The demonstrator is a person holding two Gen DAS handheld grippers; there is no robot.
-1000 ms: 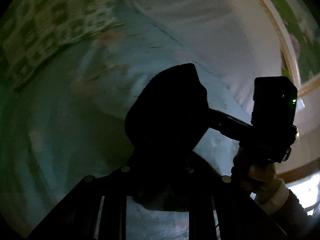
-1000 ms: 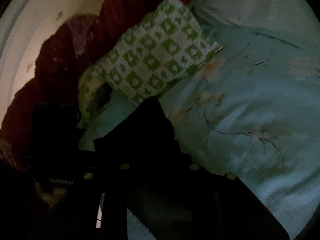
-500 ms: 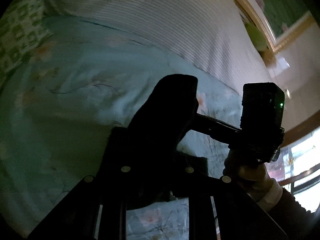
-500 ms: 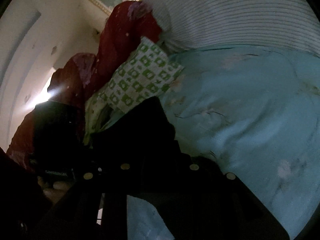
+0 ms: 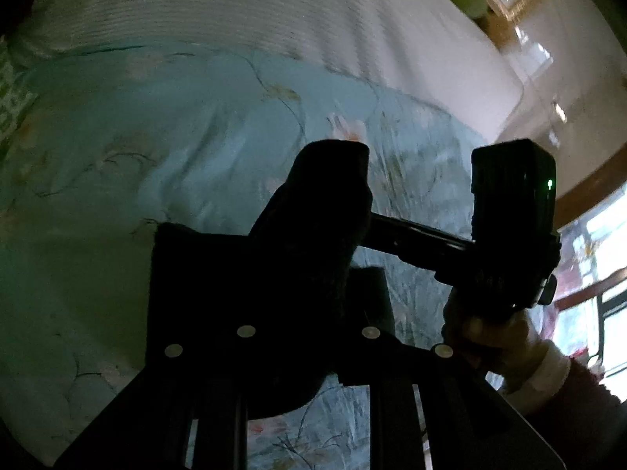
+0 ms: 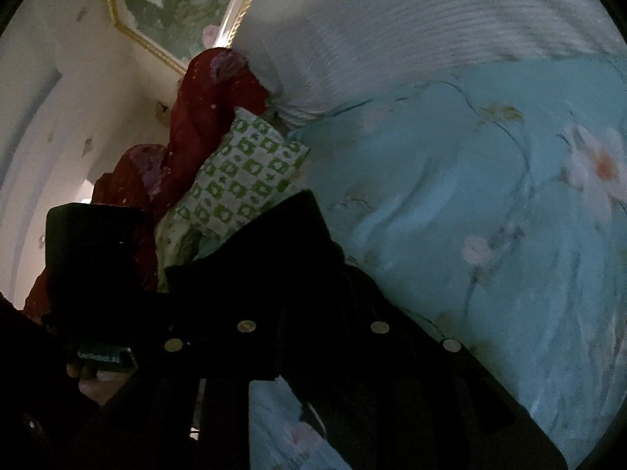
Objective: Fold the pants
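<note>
Pants (image 5: 313, 235), dark and limp, bunch between the fingers of the left gripper (image 5: 309, 313) in the left wrist view, a fold of cloth standing up above the jaws, which are clamped on it, and more sagging below, over a bed (image 5: 137, 156) spread with a pale blue flowered cover. The fabric looks soft, light and thick enough to hold a crease poorly; it should drape wherever it is not supported, so an edge or corner, waistband or hem, seems the sound place to hold it, one on each side. The gripper tilts steeply down toward the bed. To the right, the other hand (image 5: 493, 337), in a white cuff and dark sleeve, holds the right gripper's body level with it, its arm reaching into the same cloth.

In the right wrist view, the right gripper (image 6: 309, 305) is likewise closed on a peaked bunch of the pants (image 6: 294, 243), which spill across its frame and hide the fingertips. It points less steeply down, toward a green-checked pillow (image 6: 243, 184) and red bedding (image 6: 203, 117) by the wall. The left gripper's dark body (image 6: 94, 258) sits close at the left edge.
</note>
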